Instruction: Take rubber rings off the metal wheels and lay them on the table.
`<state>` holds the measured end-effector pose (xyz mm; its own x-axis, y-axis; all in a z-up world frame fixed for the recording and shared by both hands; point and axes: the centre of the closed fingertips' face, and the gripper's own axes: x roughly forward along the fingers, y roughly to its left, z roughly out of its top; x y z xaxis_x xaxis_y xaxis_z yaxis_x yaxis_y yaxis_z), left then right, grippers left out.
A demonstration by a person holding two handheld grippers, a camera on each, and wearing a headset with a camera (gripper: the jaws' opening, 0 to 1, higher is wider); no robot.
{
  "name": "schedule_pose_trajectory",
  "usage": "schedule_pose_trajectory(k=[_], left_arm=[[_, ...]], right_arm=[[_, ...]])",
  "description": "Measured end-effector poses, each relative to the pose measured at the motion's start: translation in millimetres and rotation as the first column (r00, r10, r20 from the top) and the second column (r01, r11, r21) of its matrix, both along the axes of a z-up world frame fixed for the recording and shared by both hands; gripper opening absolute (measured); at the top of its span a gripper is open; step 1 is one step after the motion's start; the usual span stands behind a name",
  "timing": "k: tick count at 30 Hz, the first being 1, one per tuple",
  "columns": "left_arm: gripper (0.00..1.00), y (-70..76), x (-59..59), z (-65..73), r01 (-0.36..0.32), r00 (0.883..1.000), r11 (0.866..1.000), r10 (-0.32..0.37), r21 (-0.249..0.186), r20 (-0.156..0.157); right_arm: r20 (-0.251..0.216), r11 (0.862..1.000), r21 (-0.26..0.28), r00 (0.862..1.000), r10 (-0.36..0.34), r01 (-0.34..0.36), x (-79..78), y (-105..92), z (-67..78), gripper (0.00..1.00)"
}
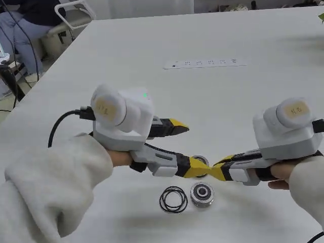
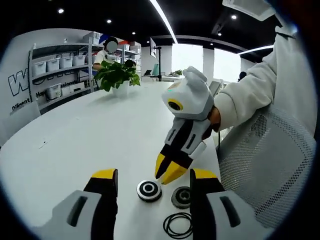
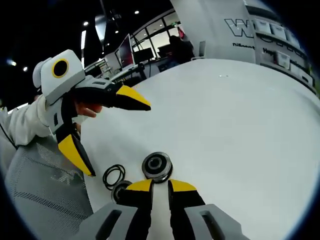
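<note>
A metal wheel point(image 1: 200, 163) lies on the white table point(image 1: 212, 101), half hidden behind the two gripper tips; it is the wheel point(image 2: 149, 190) lying between my left jaws and the wheel point(image 3: 157, 166) just ahead of my right jaws. A second, darker wheel point(image 1: 202, 194) point(image 2: 181, 197) point(image 3: 119, 190) lies nearer me. Thin black rubber rings point(image 1: 173, 199) point(image 2: 178, 225) point(image 3: 114, 176) lie loose beside it. My left gripper point(image 1: 188, 147) point(image 2: 154, 175) point(image 3: 119, 139) is wide open, holding nothing. My right gripper point(image 1: 218, 165) point(image 2: 167, 174) point(image 3: 161, 186) is shut, its tip just above the first wheel.
A white power strip point(image 1: 205, 63) lies across the table's far middle. A potted plant point(image 2: 117, 77) stands further along the table. A person sits on a chair point(image 1: 76, 12) at the far left corner. Shelves with bins point(image 2: 60, 75) line the wall.
</note>
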<state>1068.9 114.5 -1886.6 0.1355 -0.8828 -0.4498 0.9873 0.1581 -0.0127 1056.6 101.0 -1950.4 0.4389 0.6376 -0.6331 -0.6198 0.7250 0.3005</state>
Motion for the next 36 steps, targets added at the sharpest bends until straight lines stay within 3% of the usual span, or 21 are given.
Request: schedule_pose_trajectory(k=[4, 9, 15, 24, 28, 31, 33, 36], left_arm=[[0.48, 2.6, 6.3, -13.4, -0.026, 1.000, 0.999, 0.026, 0.028, 0.007], [0.39, 0.9, 7.1, -24.5, -0.038, 0.999, 0.999, 0.038, 0.032, 0.007], [0.31, 1.5, 5.9, -40.9, -0.050, 0.999, 0.996, 0.049, 0.073, 0.015], [0.19, -4.6, 3.1, -46.1, -0.057, 0.998, 0.996, 0.057, 0.071, 0.004], [0.14, -7.0, 4.3, -48.8, -0.064, 0.997, 0.995, 0.061, 0.079, 0.036], [0.14, -5.5, 6.1, -53.6, -0.086, 0.996, 0.993, 0.085, 0.086, 0.006], [0.13, -4.3, 4.7, -52.5, -0.082, 0.996, 0.993, 0.080, 0.087, 0.026], [0.10, -4.0, 6.0, -51.3, -0.091, 0.996, 0.992, 0.089, 0.087, 0.029]], right_arm=[[0.030, 1.000, -0.010, 0.999, 0.019, -0.019, 1.9, -0.3, -0.8, 0.12], [0.055, 0.999, -0.034, 0.998, 0.044, -0.042, 3.1, 0.5, -2.1, 0.14], [0.069, 0.997, -0.047, 0.996, 0.061, -0.058, 3.2, 2.6, -3.7, 0.15], [0.084, 0.995, -0.060, 0.993, 0.080, -0.075, 3.8, 3.4, -7.1, 0.20], [0.081, 0.995, -0.060, 0.993, 0.084, -0.079, 3.7, 3.9, -8.7, 0.20], [0.088, 0.994, -0.067, 0.992, 0.092, -0.086, 3.5, 4.5, -9.1, 0.20], [0.092, 0.994, -0.070, 0.991, 0.094, -0.088, 3.9, 4.9, -9.0, 0.21], [0.097, 0.993, -0.076, 0.990, 0.100, -0.093, 3.6, 5.3, -9.4, 0.20]])
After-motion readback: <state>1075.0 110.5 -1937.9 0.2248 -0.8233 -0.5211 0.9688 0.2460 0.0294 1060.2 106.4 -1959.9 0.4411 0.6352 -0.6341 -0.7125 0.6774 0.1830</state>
